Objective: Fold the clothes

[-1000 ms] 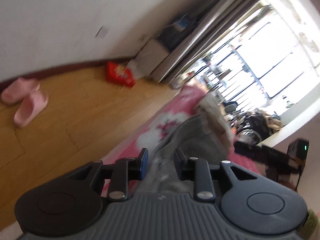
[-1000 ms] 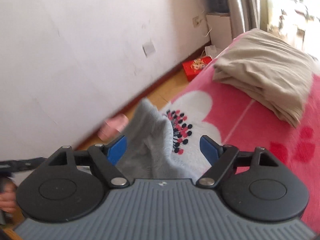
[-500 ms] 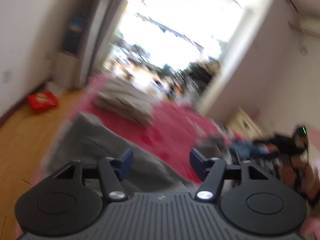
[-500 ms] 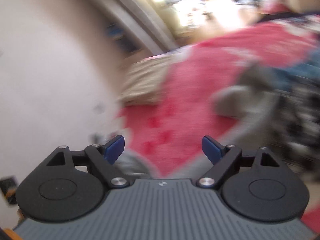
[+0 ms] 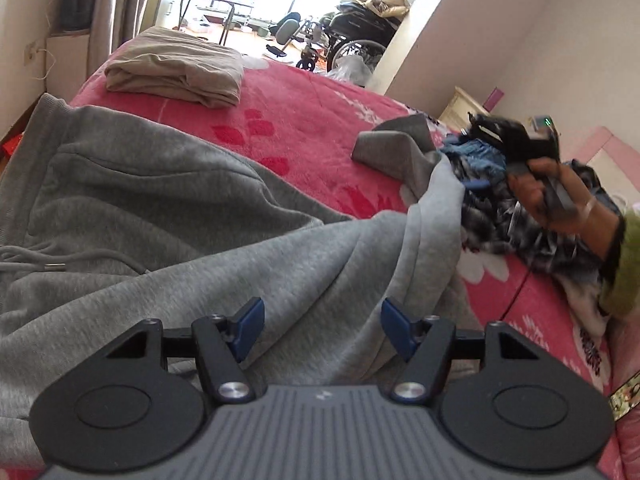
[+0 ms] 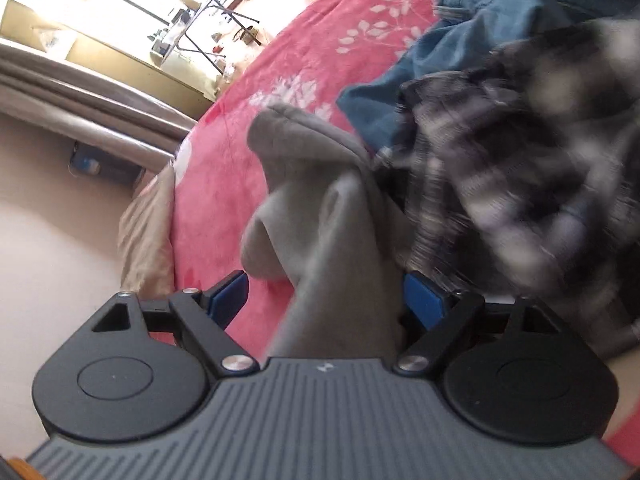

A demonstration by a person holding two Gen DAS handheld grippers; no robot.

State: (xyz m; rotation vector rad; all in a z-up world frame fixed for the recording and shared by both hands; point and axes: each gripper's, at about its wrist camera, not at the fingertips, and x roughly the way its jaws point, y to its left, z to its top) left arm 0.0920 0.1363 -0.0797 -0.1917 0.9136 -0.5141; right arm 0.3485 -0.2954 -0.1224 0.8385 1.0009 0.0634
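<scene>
Grey hoodie [image 5: 168, 216] lies spread across the red bed [image 5: 312, 128]. Left tongs [image 5: 322, 326] and right tongs [image 6: 326, 296] both spread, gripping nothing. Folded beige garment [image 5: 176, 68] beyond; plaid clothing [image 6: 520, 168] crowds the hoodie's sleeve.

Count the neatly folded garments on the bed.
1: the beige folded garment lies at the far left end of the pink blanket. The other clothes are unfolded; more may be hidden out of frame.
</scene>
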